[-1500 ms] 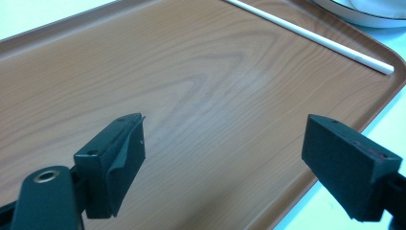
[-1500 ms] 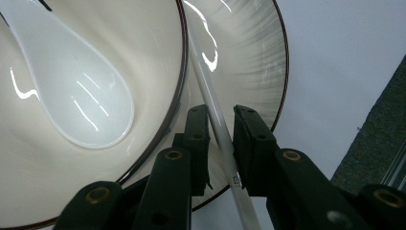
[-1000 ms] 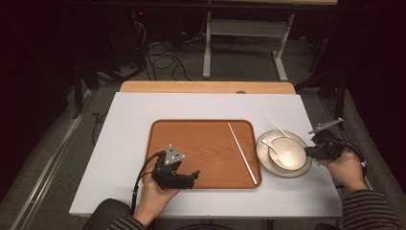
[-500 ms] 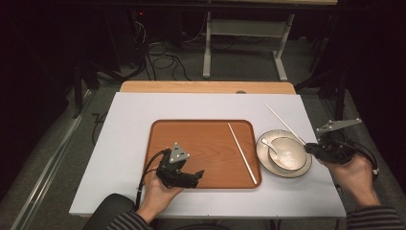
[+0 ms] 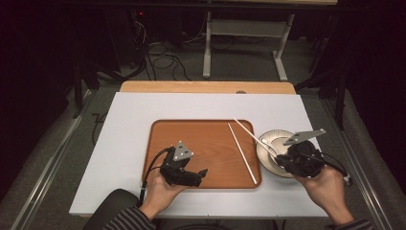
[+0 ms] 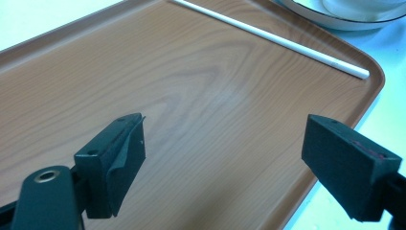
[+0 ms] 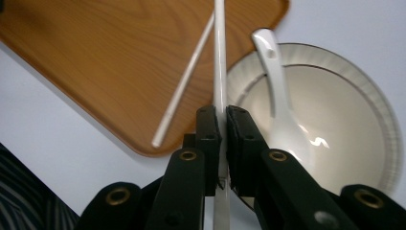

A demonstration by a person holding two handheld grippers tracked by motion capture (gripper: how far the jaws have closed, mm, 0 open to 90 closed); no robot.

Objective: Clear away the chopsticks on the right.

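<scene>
Now the right gripper has a white chopstick pinched tight between its jaws!

Over the bowl's near side, that chopstick slants up and away across the wooden tray's far right corner. A second chopstick lies flat on the tray's right side, and a white spoon rests inside the bowl. Meanwhile the left gripper hovers over the tray's near edge, jaws spread wide, holding nothing.

tray left of bowl | chopstick on tray | spoon in bowl
</scene>
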